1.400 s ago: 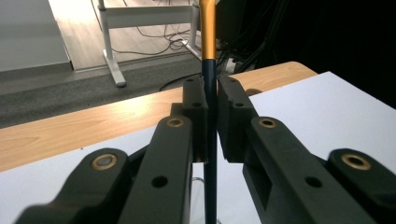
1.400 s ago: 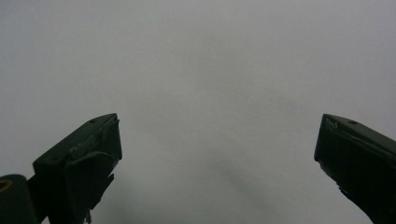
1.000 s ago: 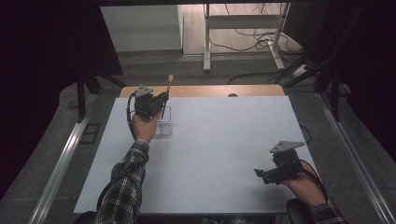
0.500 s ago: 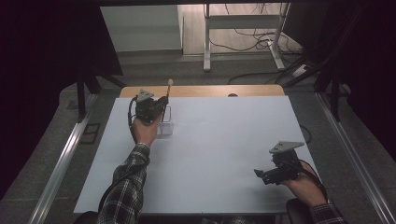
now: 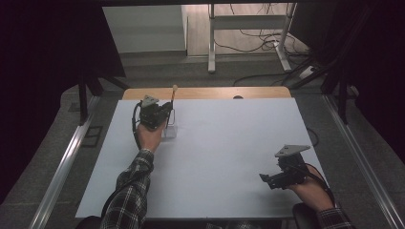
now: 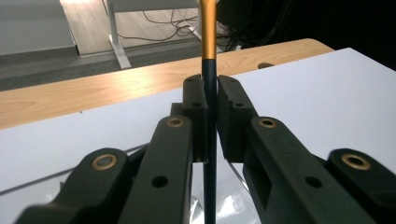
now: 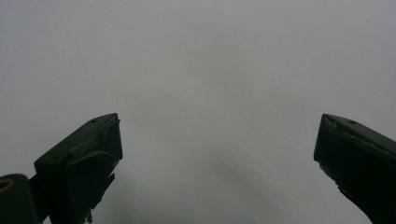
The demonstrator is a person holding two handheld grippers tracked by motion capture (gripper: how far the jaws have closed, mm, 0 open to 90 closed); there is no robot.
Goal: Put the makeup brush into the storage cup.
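High view: since a second ago you've tipped the brush [image 5: 173, 99] more upright over the clear holder [image 5: 170, 129] at the far left. Your left gripper [image 5: 162, 110] is clenched on its dark stem; that suggests you're standing it in the holder. Your right gripper [image 5: 268, 180] rests spread, empty, on the white table [image 5: 229, 143]. Cables trail across the floor beyond.

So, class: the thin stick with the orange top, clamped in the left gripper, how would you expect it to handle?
The stick looks straight along its visible length, so probably stiff. It is very slim, so likely light. Its shaft seems smooth and round, so it might slide or swivel between the left gripper's fingers, and roll if laid on the table.
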